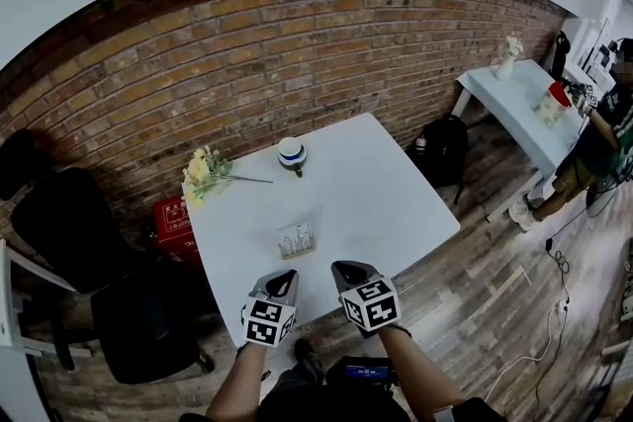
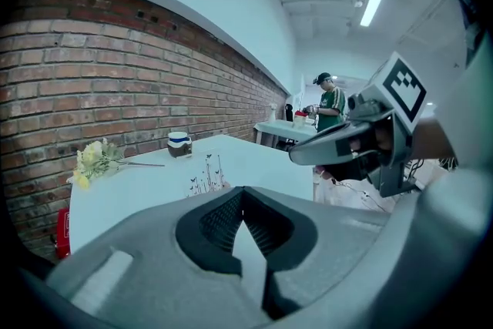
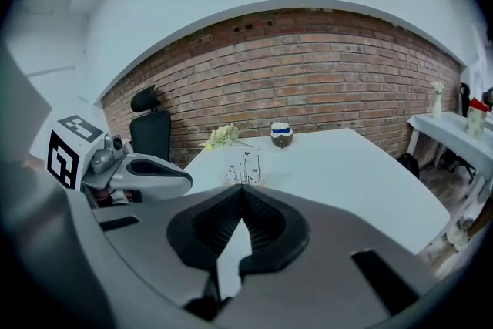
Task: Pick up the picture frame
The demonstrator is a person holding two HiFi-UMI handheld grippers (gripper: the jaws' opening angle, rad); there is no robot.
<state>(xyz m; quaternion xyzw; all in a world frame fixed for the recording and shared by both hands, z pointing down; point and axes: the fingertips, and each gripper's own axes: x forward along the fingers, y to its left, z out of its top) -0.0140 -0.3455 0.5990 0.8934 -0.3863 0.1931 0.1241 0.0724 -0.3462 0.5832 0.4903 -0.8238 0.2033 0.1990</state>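
In the head view a black office chair point(image 1: 59, 222) stands at the far left, with a red box point(image 1: 173, 217) on the floor beside it against the brick wall. The white table point(image 1: 396, 212) fills the middle. A bunch of pale flowers point(image 1: 201, 173) lies near its left corner, at about ten o'clock from the picture frame point(image 1: 296, 239). The frame stands upright near the table's middle, closer to the near edge, touched by nothing. A white cup with a blue band point(image 1: 291, 153) sits at twelve o'clock from the frame, near the far edge.

The left gripper point(image 1: 282, 279) hangs over the near edge at about seven o'clock from the frame. Its jaws are clenched tip to tip with nothing between them, and the frame point(image 2: 206, 175) shows just beyond them in the left gripper view. The right gripper point(image 1: 346, 270) is at about five o'clock from the frame, close beside the left one. Its jaws are likewise pressed together and empty, pointing toward the frame point(image 3: 245, 169).

A dark backpack point(image 1: 442, 148) leans by the wall at two o'clock from the table. Farther right stands a second white table point(image 1: 514, 104), with a person point(image 1: 593, 148) at its end.
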